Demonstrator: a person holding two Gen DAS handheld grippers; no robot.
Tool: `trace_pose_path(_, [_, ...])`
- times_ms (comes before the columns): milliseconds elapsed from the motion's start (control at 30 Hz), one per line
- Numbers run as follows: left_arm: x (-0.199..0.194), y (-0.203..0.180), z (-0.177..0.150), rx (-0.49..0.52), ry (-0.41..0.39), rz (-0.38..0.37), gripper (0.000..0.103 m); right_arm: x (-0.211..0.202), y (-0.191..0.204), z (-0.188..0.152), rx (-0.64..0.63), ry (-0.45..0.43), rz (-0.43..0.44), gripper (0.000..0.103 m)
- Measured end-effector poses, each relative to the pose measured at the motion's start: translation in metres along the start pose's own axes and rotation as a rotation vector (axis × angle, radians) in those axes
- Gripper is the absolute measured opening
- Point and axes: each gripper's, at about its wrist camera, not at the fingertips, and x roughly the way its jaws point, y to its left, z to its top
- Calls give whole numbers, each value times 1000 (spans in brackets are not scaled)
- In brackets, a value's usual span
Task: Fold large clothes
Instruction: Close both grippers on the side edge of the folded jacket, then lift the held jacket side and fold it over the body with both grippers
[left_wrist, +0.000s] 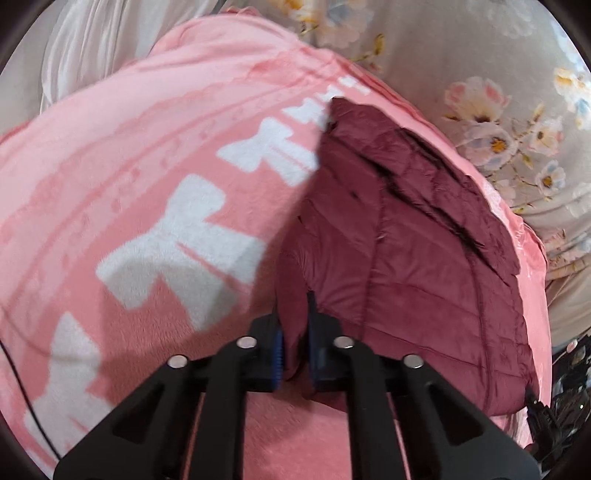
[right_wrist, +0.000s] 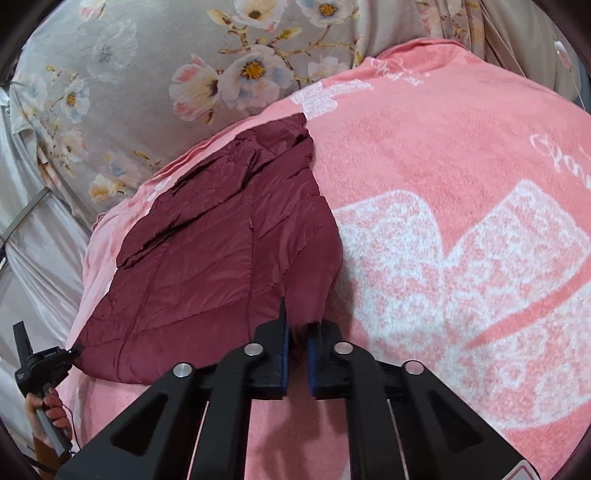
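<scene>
Left wrist view: the left gripper (left_wrist: 295, 347) is clamped on the near edge of the maroon jacket (left_wrist: 406, 236), which lies on the pink blanket (left_wrist: 129, 184). In the right wrist view, the right gripper (right_wrist: 298, 350) pinches the jacket (right_wrist: 207, 258) at its near right corner. The jacket appears partly folded, with sleeves tucked; at least one more fold likely remains. No containers are visible.

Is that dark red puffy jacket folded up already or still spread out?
Partly folded: the jacket lies flat on the pink blanket, narrowed with layers overlapping. Both grippers pinch its near edge.
</scene>
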Motion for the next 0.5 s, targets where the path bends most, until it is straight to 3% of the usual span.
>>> trace_pose_path(300, [-92,-22,-28,59,-90,-124,3,-93,19,-18,-113,-98,-6,3])
trace_pose_path(500, [-179,-9,-76,65,-149,-173,3,-189,26,-71,-248,-165,-15,3])
